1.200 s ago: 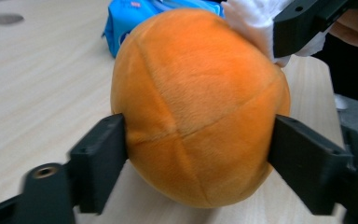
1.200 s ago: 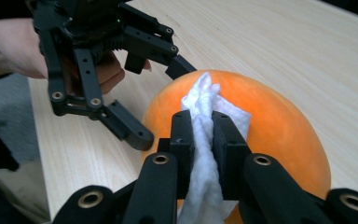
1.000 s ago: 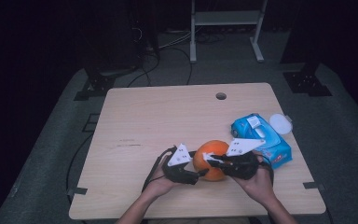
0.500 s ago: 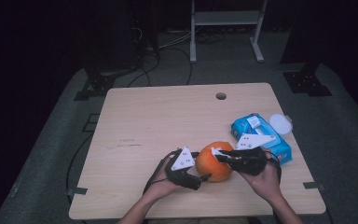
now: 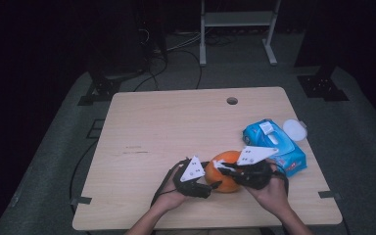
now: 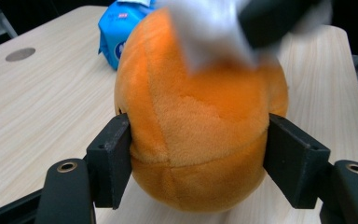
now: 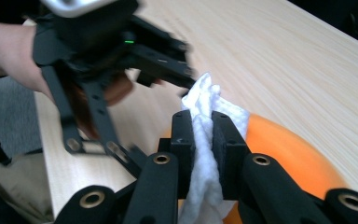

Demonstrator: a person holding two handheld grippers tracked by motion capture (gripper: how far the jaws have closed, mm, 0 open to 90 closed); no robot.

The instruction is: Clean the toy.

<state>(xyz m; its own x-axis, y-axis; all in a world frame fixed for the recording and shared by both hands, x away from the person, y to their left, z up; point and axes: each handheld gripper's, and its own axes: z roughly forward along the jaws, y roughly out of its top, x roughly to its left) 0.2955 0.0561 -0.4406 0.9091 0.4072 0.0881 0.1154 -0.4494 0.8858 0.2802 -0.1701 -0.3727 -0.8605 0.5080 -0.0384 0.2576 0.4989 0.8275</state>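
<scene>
I have the orange plush ball (image 5: 225, 172) near the front edge of the worktop (image 5: 176, 127), between my two hands; my left gripper (image 5: 214, 185) has it between its fingers (image 6: 109, 163), which have just been closing, and in the left gripper view both pads press into the ball's sides, low on its body; the ball rests on the wood. My right gripper (image 5: 221, 166) comes in from the other side, over the top of the ball; its fingers (image 7: 182, 140) are clenched on a crumpled white wipe (image 7: 205, 135), and the wipe lies against the ball's upper surface. A blue wipes pack (image 5: 273, 146) lies just beyond the ball to the right, near the worktop's right edge; a round white lid (image 5: 294, 129) sits at the pack's far side, right at that edge.
</scene>
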